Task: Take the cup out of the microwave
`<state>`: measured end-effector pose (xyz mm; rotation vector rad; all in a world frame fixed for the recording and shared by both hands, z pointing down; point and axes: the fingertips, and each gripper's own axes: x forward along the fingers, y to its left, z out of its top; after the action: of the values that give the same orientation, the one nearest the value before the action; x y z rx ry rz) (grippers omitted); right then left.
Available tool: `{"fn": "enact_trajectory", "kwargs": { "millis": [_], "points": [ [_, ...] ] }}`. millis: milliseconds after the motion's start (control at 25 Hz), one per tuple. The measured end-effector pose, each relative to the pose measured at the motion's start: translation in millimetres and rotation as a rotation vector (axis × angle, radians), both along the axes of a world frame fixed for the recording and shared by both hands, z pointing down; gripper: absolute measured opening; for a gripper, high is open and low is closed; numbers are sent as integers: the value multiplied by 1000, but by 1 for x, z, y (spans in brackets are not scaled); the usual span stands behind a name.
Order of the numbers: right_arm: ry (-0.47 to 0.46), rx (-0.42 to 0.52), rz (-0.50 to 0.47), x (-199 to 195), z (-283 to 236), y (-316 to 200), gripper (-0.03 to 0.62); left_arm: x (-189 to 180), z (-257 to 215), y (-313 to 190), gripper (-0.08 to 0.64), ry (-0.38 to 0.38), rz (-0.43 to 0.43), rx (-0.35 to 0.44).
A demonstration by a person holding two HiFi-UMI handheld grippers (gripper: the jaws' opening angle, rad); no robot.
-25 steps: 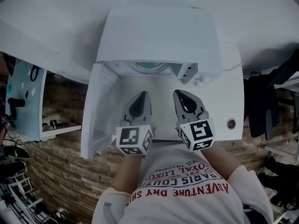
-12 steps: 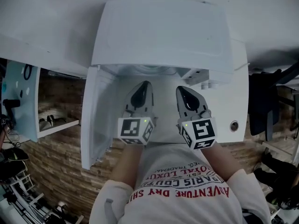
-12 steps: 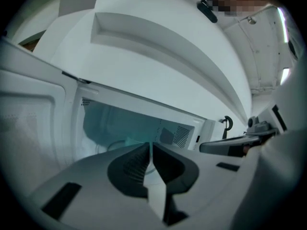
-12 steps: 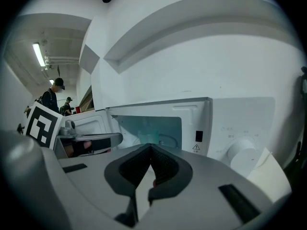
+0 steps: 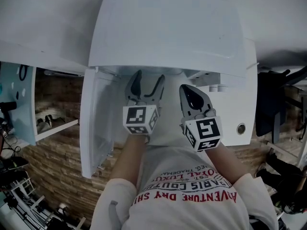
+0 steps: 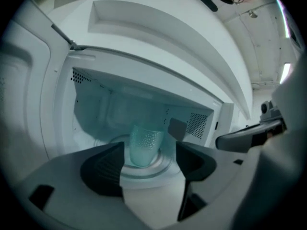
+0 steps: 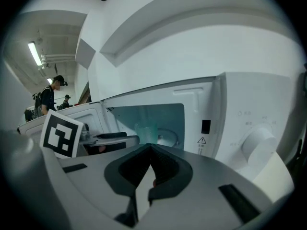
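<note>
left hand-held gripper (image 5: pixel 149 77): jaws just opened, empty; cup (image 6: pixel 144 146) ahead in microwave (image 5: pixel 163 28) | right hand-held gripper (image 7: pixel 151 150): closed, empty

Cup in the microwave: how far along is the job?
Done: the microwave door stands open. In hand: the left gripper has just been opening its jaws, aimed at the cup on the turntable; nothing is between them yet. The right gripper is shut and empty. Still to do: reach in, close on the cup, lift it out.
</note>
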<state>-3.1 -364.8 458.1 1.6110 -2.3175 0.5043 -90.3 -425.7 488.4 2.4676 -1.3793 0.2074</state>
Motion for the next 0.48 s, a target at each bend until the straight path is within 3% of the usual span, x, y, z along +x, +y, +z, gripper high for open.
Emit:
{"fn": "enact_trajectory", "kwargs": {
  "millis": [160,480],
  "points": [
    [14,-22,-4,1,7,-2,11,-1,8,-23,380,-29,-12,16],
    [24,-37,-4,1,12,-6,11,15,18,-47,404,-41,48,26]
  ]
}}
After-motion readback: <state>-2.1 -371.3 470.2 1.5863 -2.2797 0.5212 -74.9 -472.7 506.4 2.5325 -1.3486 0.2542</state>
